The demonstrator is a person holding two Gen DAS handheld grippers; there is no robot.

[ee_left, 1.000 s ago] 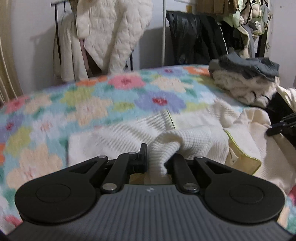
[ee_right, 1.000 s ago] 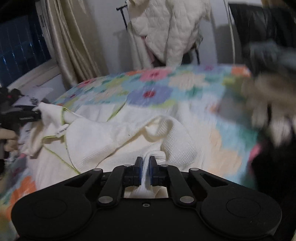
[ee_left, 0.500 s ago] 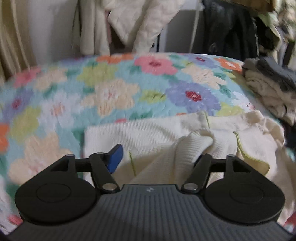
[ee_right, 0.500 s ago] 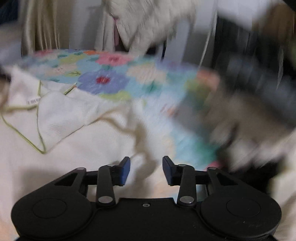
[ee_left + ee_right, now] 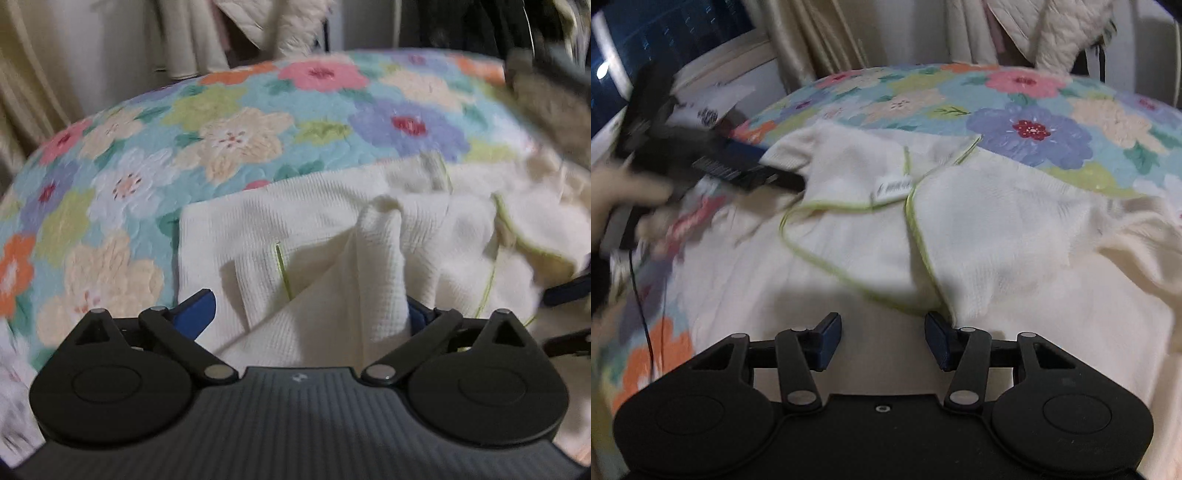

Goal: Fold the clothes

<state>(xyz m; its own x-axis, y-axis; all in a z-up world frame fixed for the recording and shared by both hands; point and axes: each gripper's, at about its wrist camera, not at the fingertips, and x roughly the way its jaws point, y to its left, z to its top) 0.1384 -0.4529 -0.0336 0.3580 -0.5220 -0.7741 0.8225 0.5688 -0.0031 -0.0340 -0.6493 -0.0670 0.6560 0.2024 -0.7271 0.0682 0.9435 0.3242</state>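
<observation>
2 tongs spread | cream garment (image 5: 997, 236) | white label (image 5: 894, 188), print unreadable

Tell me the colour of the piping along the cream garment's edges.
Lime green piping edges the cream waffle-knit garment; the right wrist view shows it best.

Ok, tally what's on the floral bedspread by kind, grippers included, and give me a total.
Cream garment with lime-green trim: 1
Pile of folded clothes, blurred at the edge: 1
Grippers, both open: 2, left gripper, right gripper
Total: 4
</observation>
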